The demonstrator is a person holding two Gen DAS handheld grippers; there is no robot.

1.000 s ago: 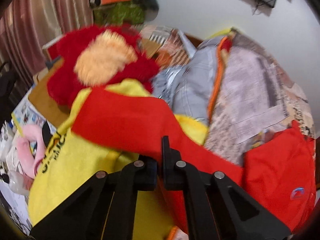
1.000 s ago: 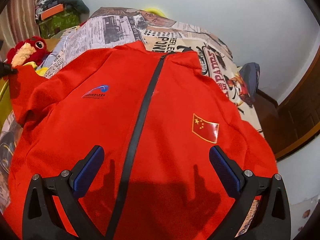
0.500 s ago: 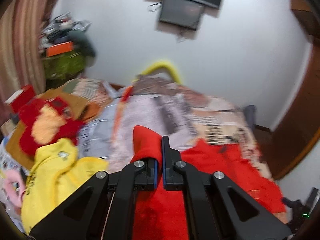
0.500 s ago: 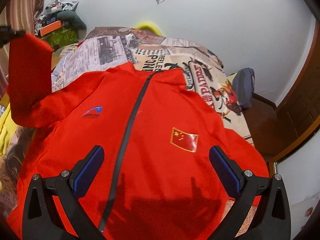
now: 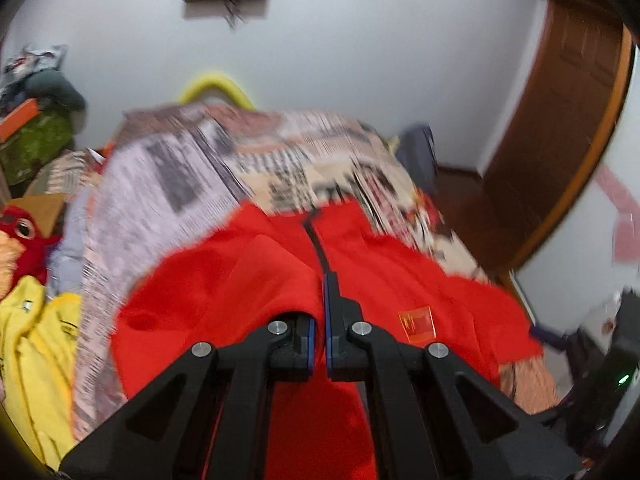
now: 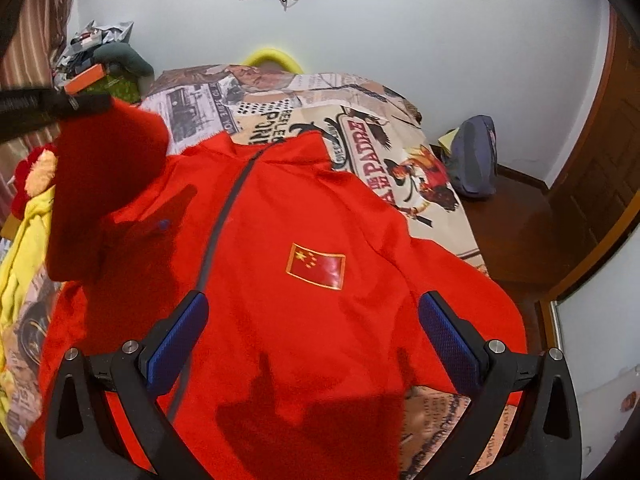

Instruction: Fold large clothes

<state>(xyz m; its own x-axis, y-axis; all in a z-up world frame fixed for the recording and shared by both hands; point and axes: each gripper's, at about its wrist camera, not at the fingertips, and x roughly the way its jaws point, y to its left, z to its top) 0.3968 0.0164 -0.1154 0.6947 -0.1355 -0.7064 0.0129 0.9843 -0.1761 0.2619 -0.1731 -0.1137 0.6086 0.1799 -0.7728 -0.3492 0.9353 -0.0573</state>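
Note:
A red zip jacket (image 6: 304, 216) with a flag patch lies front up on the bed; it also shows in the left wrist view (image 5: 400, 280). My left gripper (image 5: 319, 320) is shut on the jacket's left sleeve (image 6: 104, 168) and holds it lifted above the jacket's left half. In the right wrist view the left gripper (image 6: 80, 102) shows at the upper left with the sleeve hanging from it. My right gripper (image 6: 312, 332) is open and empty, hovering over the jacket's lower front.
The bed has a newspaper-print cover (image 6: 360, 120). A yellow garment (image 5: 28, 344) and a red plush toy (image 5: 16, 236) lie at the bed's left side. A blue-grey bag (image 6: 476, 160) sits on the floor right. A wooden door (image 5: 560, 120) stands right.
My left gripper has lifted the sleeve off the left pile and swung it up and rightward over the jacket. The right gripper drew back slightly and stays open.

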